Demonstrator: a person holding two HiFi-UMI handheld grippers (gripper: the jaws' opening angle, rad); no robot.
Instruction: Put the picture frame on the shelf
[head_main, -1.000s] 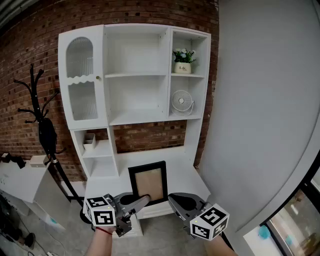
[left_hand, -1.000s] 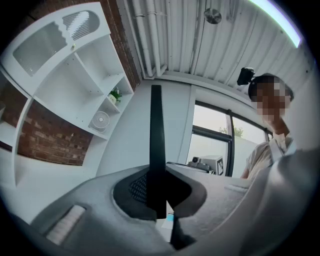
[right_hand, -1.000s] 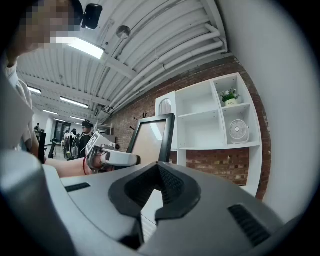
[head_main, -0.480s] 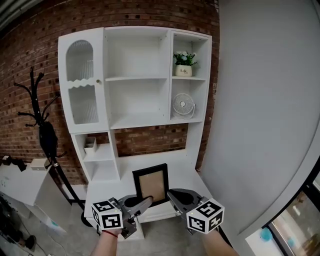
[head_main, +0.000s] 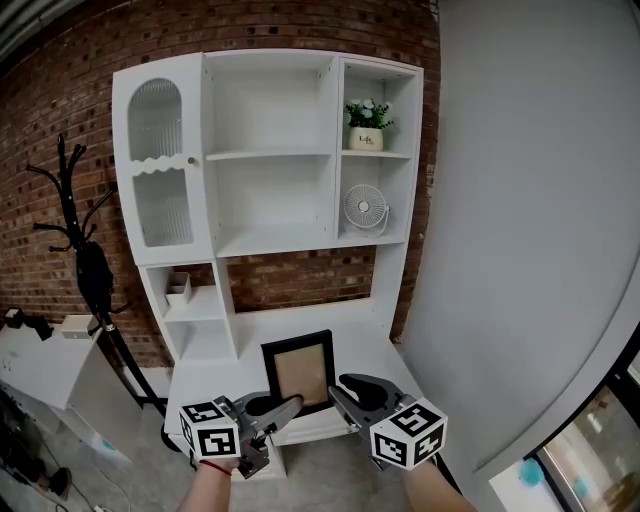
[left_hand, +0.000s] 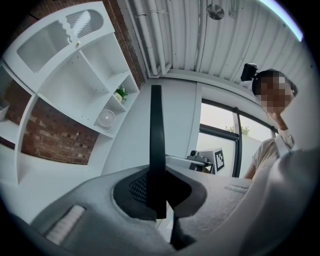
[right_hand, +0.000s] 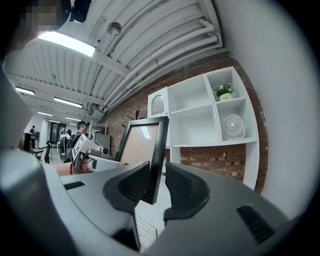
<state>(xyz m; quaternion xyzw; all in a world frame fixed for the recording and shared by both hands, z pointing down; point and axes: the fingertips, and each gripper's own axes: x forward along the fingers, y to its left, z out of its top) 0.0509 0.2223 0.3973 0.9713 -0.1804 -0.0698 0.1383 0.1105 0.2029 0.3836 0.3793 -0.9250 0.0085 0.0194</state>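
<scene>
Nearest, the left gripper (head_main: 285, 405) and the right gripper (head_main: 345, 392) each hold one low side of the black picture frame with a light brown middle (head_main: 298, 370). The frame is upright, between them, over the near part of the flat white bench (head_main: 355, 345) at the bottom of the tall white shelf unit (head_main: 275, 200). I cannot tell if its bottom edge touches the bench. It is not on a shelf yet.

The left gripper view sees the frame (left_hand: 156, 140) from its thin edge, like a dark stick. The left gripper's (left_hand: 157, 192) jaws are clamped on it. Only this view shows a big window (left_hand: 220, 130) past the right gripper's marker cube (left_hand: 220, 159).

The right gripper view sees the brown front of the frame (right_hand: 141, 145). The right gripper's (right_hand: 156, 185) jaws are closed on its right edge. Only this view shows a long room with ceiling lights (right_hand: 67, 44) and people far off on the left (right_hand: 80, 130).

Farther back in the head view, a small white box (head_main: 178, 288) is on a little low shelf on the left. Above it is a door with bumpy glass (head_main: 160, 160). On the right shelves are a round white fan (head_main: 364, 208) and, higher, a white pot with green leaves and flowers (head_main: 366, 128). A red brick wall (head_main: 60, 110) is behind it all. A black coat stand (head_main: 85, 250) is at the left, and a plain grey wall (head_main: 520, 200) is at the right.
</scene>
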